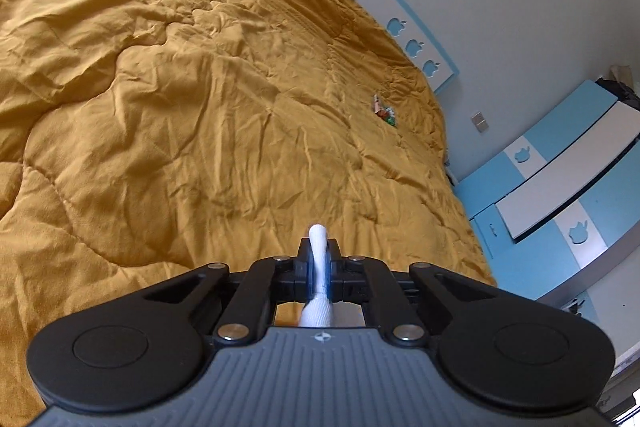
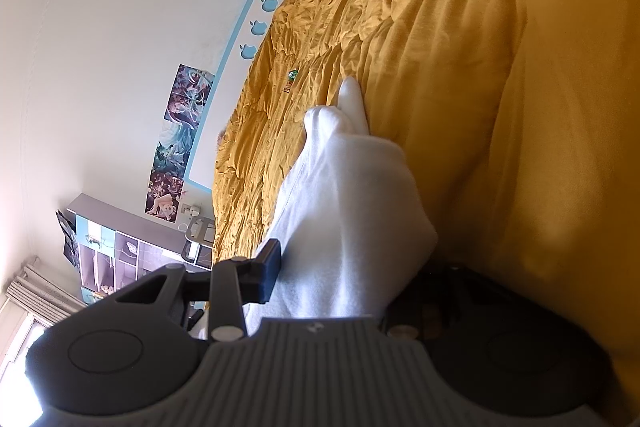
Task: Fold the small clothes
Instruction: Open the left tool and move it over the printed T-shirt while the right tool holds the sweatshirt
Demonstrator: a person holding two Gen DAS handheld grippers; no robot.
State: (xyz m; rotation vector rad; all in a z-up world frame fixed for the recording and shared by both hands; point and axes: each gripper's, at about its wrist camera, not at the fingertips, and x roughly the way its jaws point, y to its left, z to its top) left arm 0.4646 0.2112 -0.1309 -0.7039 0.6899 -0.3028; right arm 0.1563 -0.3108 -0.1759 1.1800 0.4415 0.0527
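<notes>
A rumpled mustard-yellow quilt point(image 1: 180, 99) covers the bed and fills most of both views. Beyond it stands a white headboard with a light blue rim point(image 1: 424, 39), cut with three apple shapes. Above that, a strip of posters point(image 2: 180, 143) hangs on the pale wall. To the side is blue and white furniture point(image 1: 560, 179) with more apple cut-outs. One small colourful wrapper point(image 1: 385, 111) lies on the quilt, well ahead of the left claw.

In the left wrist view, the left claw point(image 1: 319, 269) is clamped together on one thin fold of white cloth point(image 1: 318, 251). The cloth sticks up a little past the fingertips and trails back under the claw.

In the right wrist view, the right claw point(image 2: 344, 267) stands partly apart, with a bunched white garment point(image 2: 348, 211) filling the gap. One finger point(image 2: 269, 273) presses its side; the other is hidden behind the cloth. The garment reaches forward from the claw, its tip against the quilt.
</notes>
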